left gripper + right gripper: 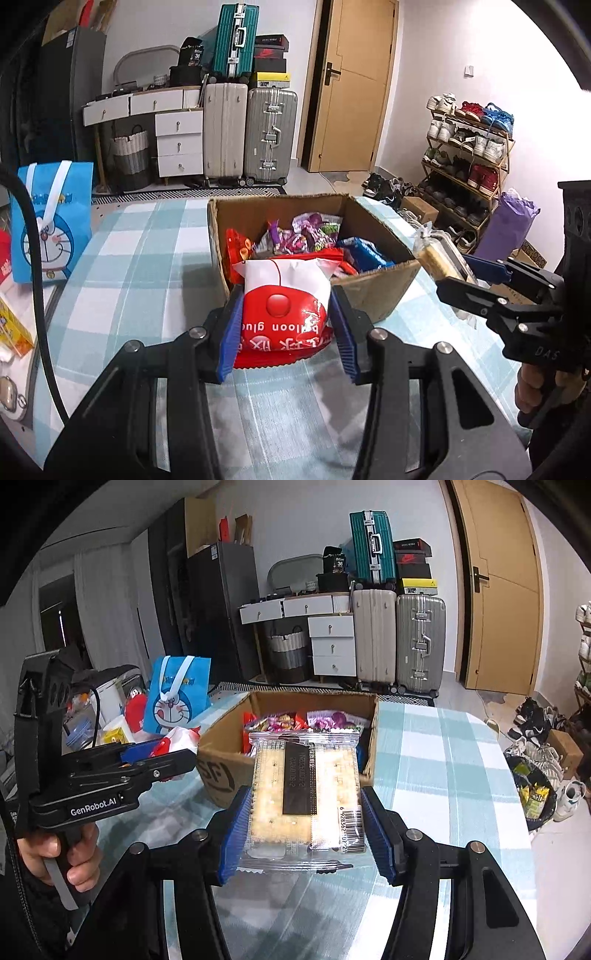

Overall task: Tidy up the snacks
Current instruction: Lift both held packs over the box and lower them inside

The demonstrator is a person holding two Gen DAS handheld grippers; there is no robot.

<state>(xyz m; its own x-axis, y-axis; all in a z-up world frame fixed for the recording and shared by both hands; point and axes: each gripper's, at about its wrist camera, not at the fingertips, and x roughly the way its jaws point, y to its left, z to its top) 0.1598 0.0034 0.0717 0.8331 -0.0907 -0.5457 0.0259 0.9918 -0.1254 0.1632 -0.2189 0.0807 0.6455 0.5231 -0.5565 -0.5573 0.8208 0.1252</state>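
My left gripper point(286, 314) is shut on a red and white "balloon glue" packet point(284, 306), held above the table just in front of an open cardboard box point(380, 291) that holds several snack packets point(314, 236). My right gripper point(306, 805) is shut on a clear-wrapped cracker pack point(306, 790), held in the air near the box point(221, 746). In the left wrist view the right gripper point(452, 271) and cracker pack point(437, 258) hang at the box's right side. In the right wrist view the left gripper point(162, 755) shows at the left with the packet point(177, 738).
The table has a blue-and-white checked cloth point(147, 236). A blue Doraemon bag point(51, 221) stands at its left, with small items point(14, 328) near it. Suitcases point(251, 140), drawers and a shoe rack point(469, 155) stand behind. A bin point(532, 797) sits on the floor at the right.
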